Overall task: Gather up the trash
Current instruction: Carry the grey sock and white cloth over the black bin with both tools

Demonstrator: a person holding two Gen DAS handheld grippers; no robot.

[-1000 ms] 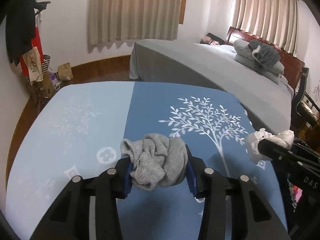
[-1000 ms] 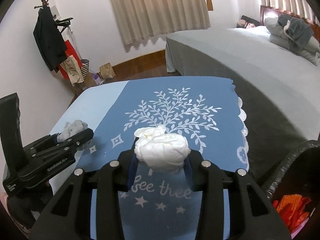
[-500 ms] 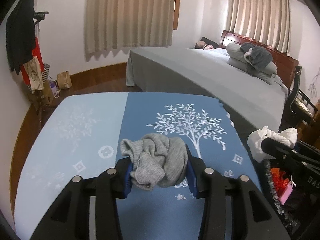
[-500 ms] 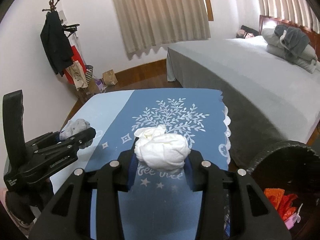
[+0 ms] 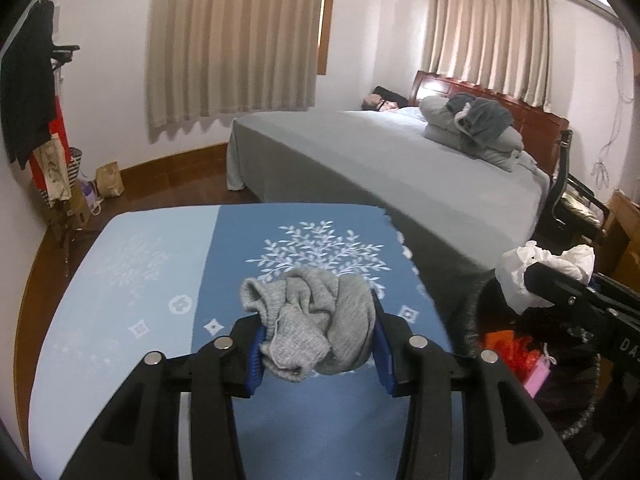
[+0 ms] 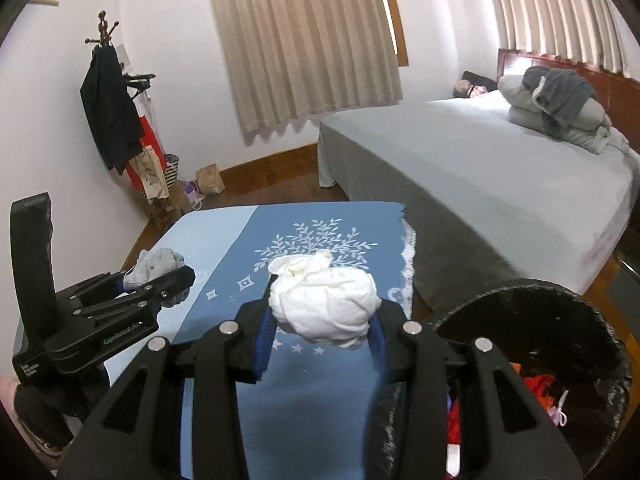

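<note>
Your left gripper (image 5: 318, 344) is clamped on a crumpled grey sock (image 5: 310, 322), held above the blue tablecloth (image 5: 224, 264) near its white tree print. Your right gripper (image 6: 322, 320) squeezes a wad of white tissue (image 6: 326, 306) over the cloth's right-hand part, close to the scalloped edge (image 6: 408, 256) where the table ends. Just beyond that edge, at lower right, stands the black-lined trash bin (image 6: 560, 320), its rim near your right fingers; red and orange scraps lie inside, though the gripper body cuts off much of its interior. Between the table and the grey bed (image 6: 480, 168) runs only a narrow strip of wooden floor. On the left the coat rack (image 6: 106, 92) crowds the wall. The bin's near side is out of frame.
</note>
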